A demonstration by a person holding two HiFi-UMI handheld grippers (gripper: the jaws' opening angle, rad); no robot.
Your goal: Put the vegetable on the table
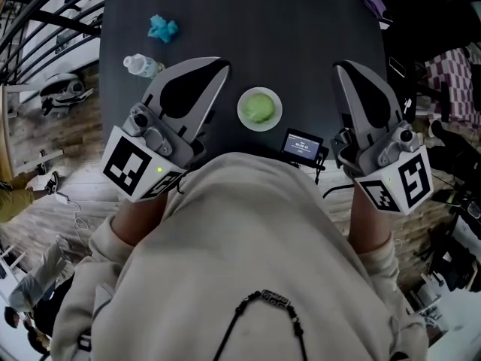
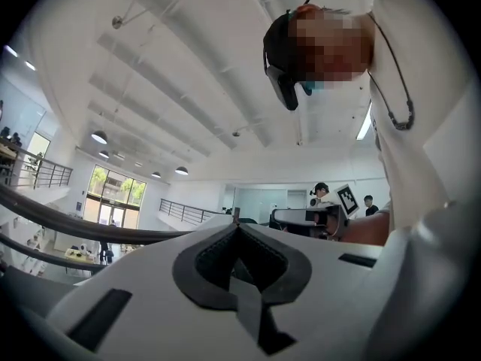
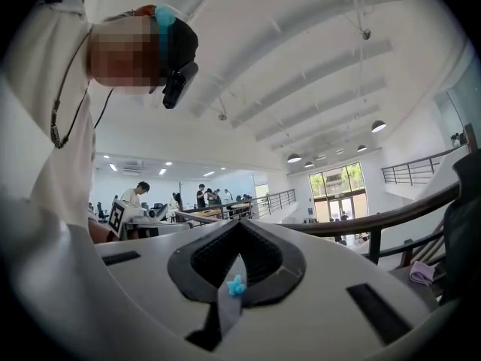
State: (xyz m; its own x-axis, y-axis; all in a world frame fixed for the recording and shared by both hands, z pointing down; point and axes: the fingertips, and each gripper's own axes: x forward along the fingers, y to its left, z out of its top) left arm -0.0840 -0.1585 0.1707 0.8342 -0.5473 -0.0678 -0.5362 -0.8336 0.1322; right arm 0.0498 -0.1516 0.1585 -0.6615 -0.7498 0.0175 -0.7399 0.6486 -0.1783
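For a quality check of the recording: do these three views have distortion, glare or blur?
Head view: sharp and evenly lit, no glare on the dark table, edges bend mildly. Left gripper view: strong fisheye with black corners, the railing bows, the windows are bright but keep detail. Right gripper view: the same fisheye; its windows are likewise bright.

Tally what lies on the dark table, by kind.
Bottle: 1
Blue wad: 1
Vegetable dish: 1
Timer: 1
Purple cloth: 1
Total: 5
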